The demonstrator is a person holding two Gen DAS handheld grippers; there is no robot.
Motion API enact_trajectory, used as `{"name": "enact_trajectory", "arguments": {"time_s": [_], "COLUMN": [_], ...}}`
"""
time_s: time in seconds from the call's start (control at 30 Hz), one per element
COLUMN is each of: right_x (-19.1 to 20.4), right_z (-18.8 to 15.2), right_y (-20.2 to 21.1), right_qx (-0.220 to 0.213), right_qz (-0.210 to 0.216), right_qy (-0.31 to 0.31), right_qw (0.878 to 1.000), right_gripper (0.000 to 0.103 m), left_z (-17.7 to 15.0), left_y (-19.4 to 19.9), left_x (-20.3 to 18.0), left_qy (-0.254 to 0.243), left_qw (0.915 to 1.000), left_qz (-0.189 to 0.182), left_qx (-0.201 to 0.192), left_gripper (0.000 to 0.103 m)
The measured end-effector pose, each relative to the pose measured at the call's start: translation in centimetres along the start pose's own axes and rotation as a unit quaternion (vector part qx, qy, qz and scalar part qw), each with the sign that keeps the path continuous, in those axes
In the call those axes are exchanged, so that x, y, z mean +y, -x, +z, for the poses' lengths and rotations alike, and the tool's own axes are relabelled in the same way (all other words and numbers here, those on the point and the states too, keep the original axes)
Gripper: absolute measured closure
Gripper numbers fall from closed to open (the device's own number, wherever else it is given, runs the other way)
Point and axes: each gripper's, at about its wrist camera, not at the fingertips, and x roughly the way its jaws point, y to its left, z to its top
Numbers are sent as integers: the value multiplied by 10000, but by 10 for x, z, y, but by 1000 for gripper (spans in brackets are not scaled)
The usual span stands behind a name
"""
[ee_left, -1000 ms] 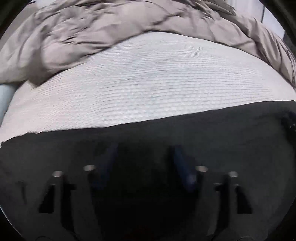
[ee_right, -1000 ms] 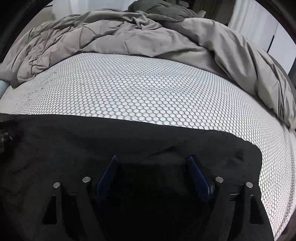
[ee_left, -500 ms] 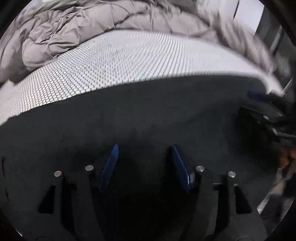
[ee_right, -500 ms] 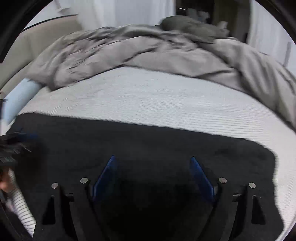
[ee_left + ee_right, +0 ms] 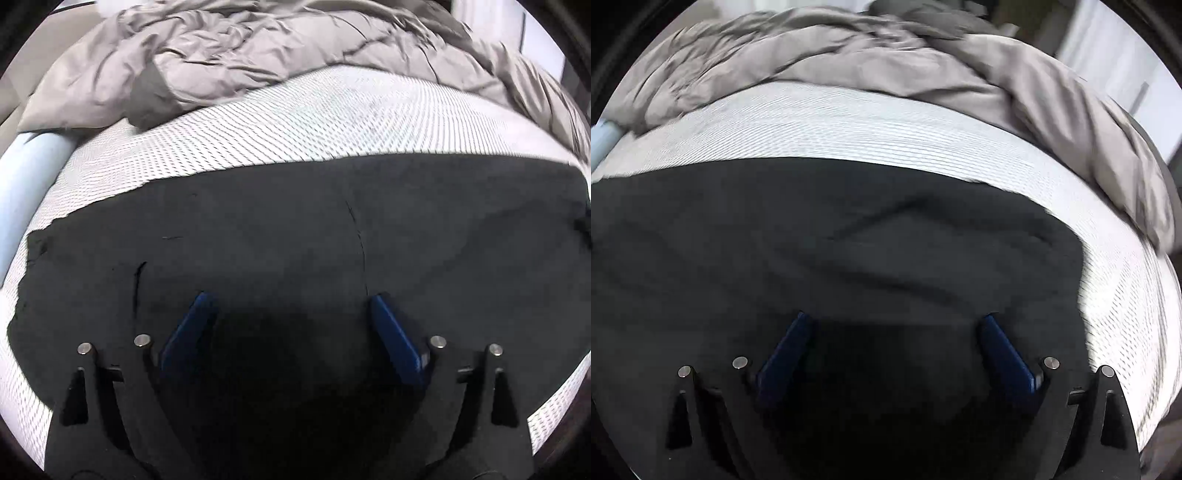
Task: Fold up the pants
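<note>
Black pants [image 5: 295,229] lie spread flat across the white honeycomb-patterned mattress [image 5: 295,122]; they also fill the lower half of the right wrist view [image 5: 831,240]. My left gripper [image 5: 290,299] is open, its blue-padded fingers [image 5: 188,332] wide apart just above the pants, holding nothing. My right gripper [image 5: 895,319] is also open and empty above the pants, near their right end, where the fabric shows some creases.
A crumpled grey duvet [image 5: 240,55] is heaped along the far side of the bed and runs down the right side [image 5: 1089,122]. A pale blue pillow [image 5: 26,177] lies at the left edge. The mattress edge [image 5: 1126,295] curves close on the right.
Both grippers have shifted over the pants and the views have swung. The left gripper has opened wider. The other gripper no longer shows at the edge of either view.
</note>
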Motion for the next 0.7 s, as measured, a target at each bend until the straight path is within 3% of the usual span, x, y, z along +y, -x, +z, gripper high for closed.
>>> {"name": "enact_trajectory", "arguments": {"time_s": [0.07,0.1,0.2,0.3,0.37,0.43,0.47,0.53,0.6,0.7], "right_x": [6,13,37,90,126,140,144,132,106,41], "right_z": [-4,-2,3,8,7,5,1,-5,-9,-29], "right_y": [10,15,34,44,37,31,29,25,24,24], "right_qx": [-96,-130,-394,-573,-359,-125,-42,46,-5,51], "right_qz": [-60,-105,503,1004,1387,1636,1598,1056,863,32], "right_qy": [114,161,234,614,973,1076,1109,1308,1295,911], "right_qw": [9999,9997,9977,9914,9849,9806,9809,9858,9878,9958], "right_gripper": [10,10,10,10,10,10,10,9,8,4], "left_z": [-2,0,1,-8,-17,-19,-19,-23,-27,-29], "left_y": [15,26,43,30,18,17,17,19,18,14], "left_x": [-9,-20,-70,-121,-142,-135,-128,-109,-82,-43], "left_qy": [11,-63,-454,-1064,-1513,-1461,-1402,-1398,-1348,-935], "left_qw": [10000,9994,9931,9831,9784,9791,9796,9821,9875,9938], "left_qz": [-42,-262,-943,-1483,-1406,-1416,-1437,-1255,-815,-580], "left_qx": [-66,-219,-522,-156,42,37,112,103,79,137], "left_gripper": [35,35,34,34,32,28,28,25,16,15]}}
